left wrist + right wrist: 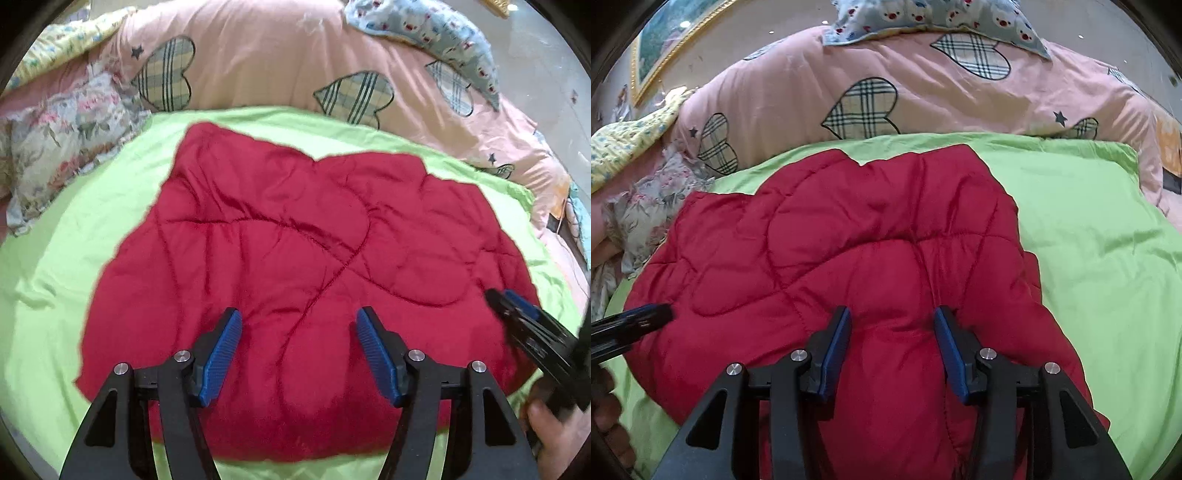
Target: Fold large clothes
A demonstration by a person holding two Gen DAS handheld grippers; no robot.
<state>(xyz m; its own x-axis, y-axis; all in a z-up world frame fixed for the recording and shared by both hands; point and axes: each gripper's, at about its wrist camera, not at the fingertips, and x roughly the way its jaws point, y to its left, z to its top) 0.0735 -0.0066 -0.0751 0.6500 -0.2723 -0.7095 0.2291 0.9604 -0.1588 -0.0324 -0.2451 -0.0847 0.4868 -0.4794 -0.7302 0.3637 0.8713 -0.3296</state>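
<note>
A red quilted padded garment (pixel 295 266) lies folded flat on a green sheet (pixel 55 280); it also shows in the right wrist view (pixel 849 251). My left gripper (pixel 297 321) is open above the garment's near part, jaws wide apart, holding nothing. My right gripper (pixel 892 317) is open over a raised bulge of the garment near its right side, jaws either side of the bulge. The right gripper also shows at the garment's right edge in the left wrist view (pixel 509 299). The left gripper's tip shows at the left of the right wrist view (pixel 653 314).
A pink quilt with plaid hearts (pixel 258 55) is bunched along the far side. A floral pillow (pixel 62 140) lies at the left, a blue printed pillow (pixel 436 33) at the far right. A framed picture (pixel 665 48) leans by the floor.
</note>
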